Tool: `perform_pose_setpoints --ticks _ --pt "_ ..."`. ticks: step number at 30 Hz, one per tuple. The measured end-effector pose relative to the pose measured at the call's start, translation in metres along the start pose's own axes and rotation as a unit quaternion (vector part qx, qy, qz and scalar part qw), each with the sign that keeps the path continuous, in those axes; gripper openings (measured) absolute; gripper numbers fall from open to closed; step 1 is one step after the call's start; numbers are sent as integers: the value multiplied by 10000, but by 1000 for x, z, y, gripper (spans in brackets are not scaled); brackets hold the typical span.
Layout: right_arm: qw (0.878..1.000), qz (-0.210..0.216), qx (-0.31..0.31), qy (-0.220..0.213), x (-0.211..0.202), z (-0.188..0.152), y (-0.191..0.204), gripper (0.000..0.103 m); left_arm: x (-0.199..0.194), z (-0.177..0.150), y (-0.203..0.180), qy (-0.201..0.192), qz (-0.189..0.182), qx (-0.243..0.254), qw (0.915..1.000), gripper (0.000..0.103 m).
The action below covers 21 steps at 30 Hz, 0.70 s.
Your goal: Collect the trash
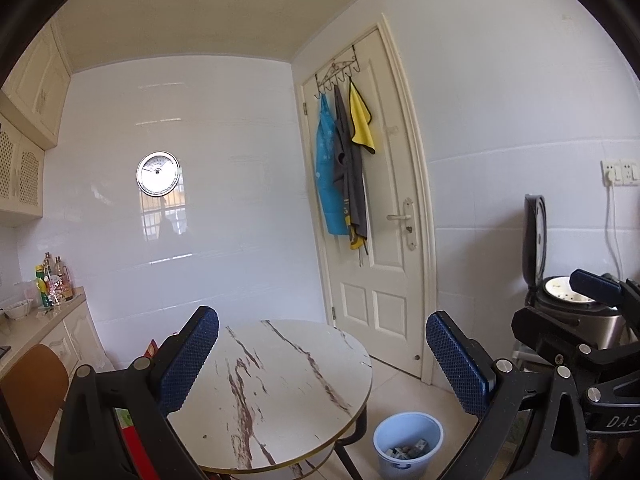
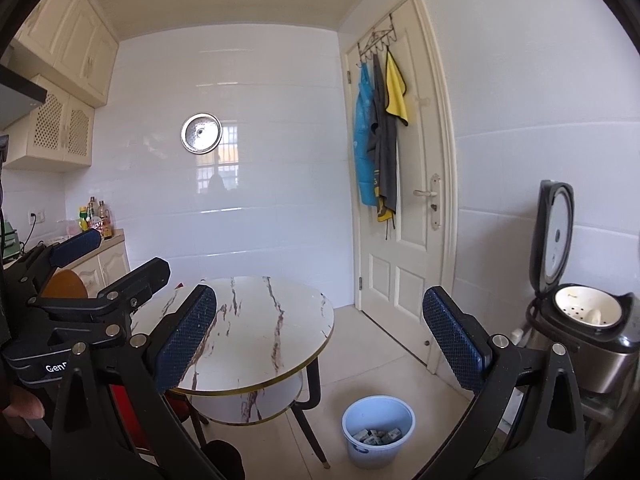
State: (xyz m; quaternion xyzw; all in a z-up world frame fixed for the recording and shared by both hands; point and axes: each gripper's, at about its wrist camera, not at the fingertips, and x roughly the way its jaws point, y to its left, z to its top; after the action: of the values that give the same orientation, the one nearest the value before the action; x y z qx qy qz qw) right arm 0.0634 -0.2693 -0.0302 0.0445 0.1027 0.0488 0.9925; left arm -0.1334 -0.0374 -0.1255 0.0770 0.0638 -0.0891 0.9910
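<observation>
A light blue bin [image 1: 408,446] stands on the floor to the right of the round marble table [image 1: 280,392]; it also shows in the right wrist view [image 2: 378,430]. Several small crumpled trash pieces [image 1: 410,450] lie in its bottom, also seen in the right wrist view [image 2: 378,436]. My left gripper [image 1: 320,360] is open and empty, held above the table. My right gripper [image 2: 320,340] is open and empty, held above the table's right side. The left gripper also shows in the right wrist view [image 2: 80,276], at the left edge.
A white door [image 2: 404,184] with hanging cloths is behind the bin. An open rice cooker [image 2: 584,320] stands at the right. A counter with bottles [image 2: 98,220] is at the left, with a brown chair [image 1: 32,396] beside the table.
</observation>
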Motion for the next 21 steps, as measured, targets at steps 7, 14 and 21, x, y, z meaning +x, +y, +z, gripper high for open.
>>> perform_pose_setpoints --ticks 7,14,21 --pt "10000 -33 70 46 2 -2 -7 103 11 9 5 31 -17 27 10000 102" --pt "9999 -51 98 81 2 -3 -9 103 16 7 12 48 -45 58 10000 102" --pt "9999 -44 113 96 2 -3 -9 103 20 3 23 33 -72 59 10000 102"
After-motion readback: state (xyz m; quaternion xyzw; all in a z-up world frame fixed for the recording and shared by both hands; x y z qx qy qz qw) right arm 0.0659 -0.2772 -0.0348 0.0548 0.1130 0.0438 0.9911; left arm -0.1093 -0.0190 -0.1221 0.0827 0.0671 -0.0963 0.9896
